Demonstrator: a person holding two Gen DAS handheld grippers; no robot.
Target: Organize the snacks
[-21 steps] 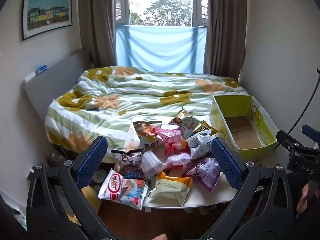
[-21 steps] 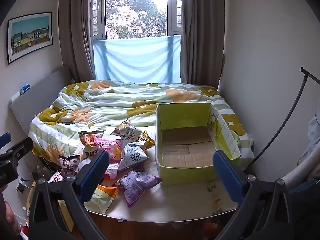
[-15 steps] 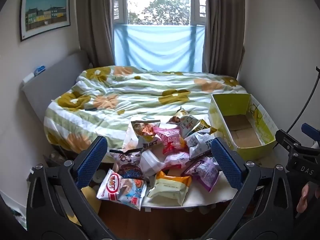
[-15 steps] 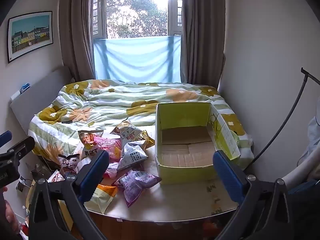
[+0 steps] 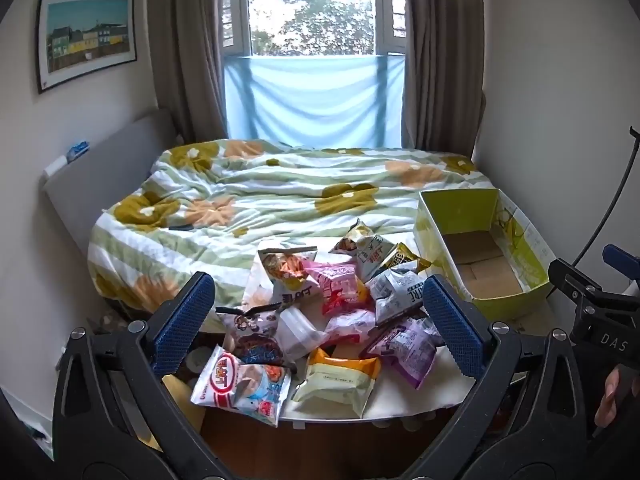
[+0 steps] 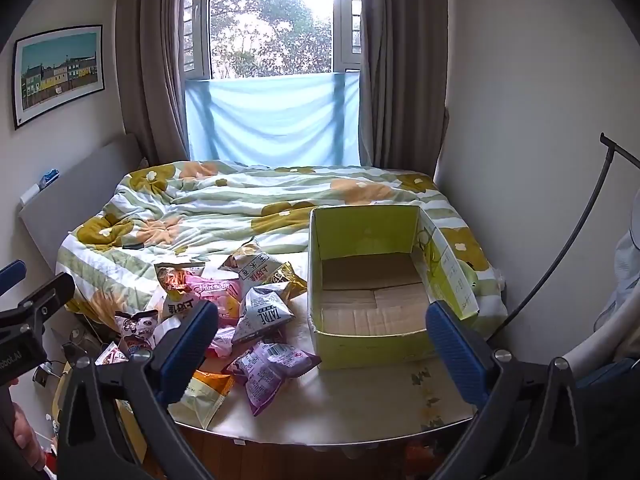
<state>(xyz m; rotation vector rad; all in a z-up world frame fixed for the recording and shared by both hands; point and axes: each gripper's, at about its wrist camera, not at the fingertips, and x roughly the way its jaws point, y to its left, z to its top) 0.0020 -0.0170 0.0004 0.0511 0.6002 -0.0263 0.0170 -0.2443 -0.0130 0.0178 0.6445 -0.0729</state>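
Snack bags (image 5: pixel 340 320) look light, crinkly and slippery, best pinched at a sealed edge; both jaws gape, holding nothing.

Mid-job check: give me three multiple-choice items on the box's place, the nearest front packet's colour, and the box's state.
1. The yellow-green cardboard box sits where, relative to the snack pile?
A. right
B. left
C. on top

2. The packet at the table's front edge by the left gripper is mainly:
A. red and white
B. black
C. green

3. The box is:
A. full
B. open and empty
C. taped shut

Answers: 1 A, the right wrist view shows it right of the pile. 2 A, the red and white snack packet. 3 B, its bare cardboard floor shows.
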